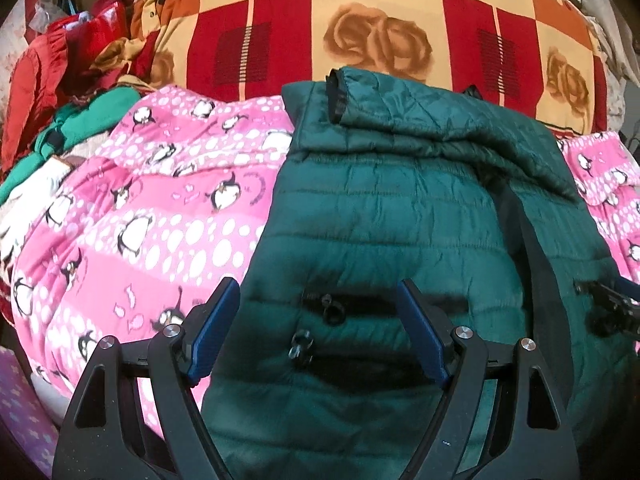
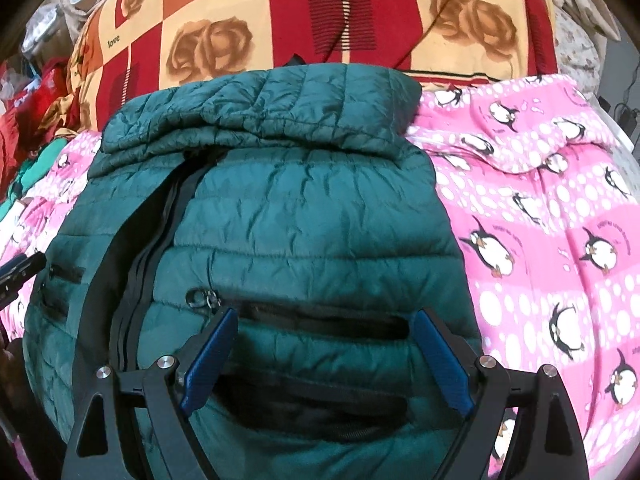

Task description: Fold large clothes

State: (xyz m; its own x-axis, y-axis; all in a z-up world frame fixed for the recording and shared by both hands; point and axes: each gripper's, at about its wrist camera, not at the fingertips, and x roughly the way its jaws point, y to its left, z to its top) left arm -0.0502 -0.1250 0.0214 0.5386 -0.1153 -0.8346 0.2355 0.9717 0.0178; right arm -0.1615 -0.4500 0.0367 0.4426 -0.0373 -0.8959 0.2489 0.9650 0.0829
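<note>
A dark green quilted jacket lies front up on a pink penguin blanket, with both sleeves folded across its upper part and a black cuff at the top left. My left gripper hangs open over the jacket's left pocket zip, nothing between its blue pads. In the right wrist view the same jacket fills the middle, its black centre zip running diagonally. My right gripper is open above the right pocket. The right gripper's tip shows at the edge of the left wrist view.
A large red, orange and cream rose-patterned pillow lies behind the jacket. A heap of red and green clothes sits at the far left. The pink blanket spreads wide to the right of the jacket.
</note>
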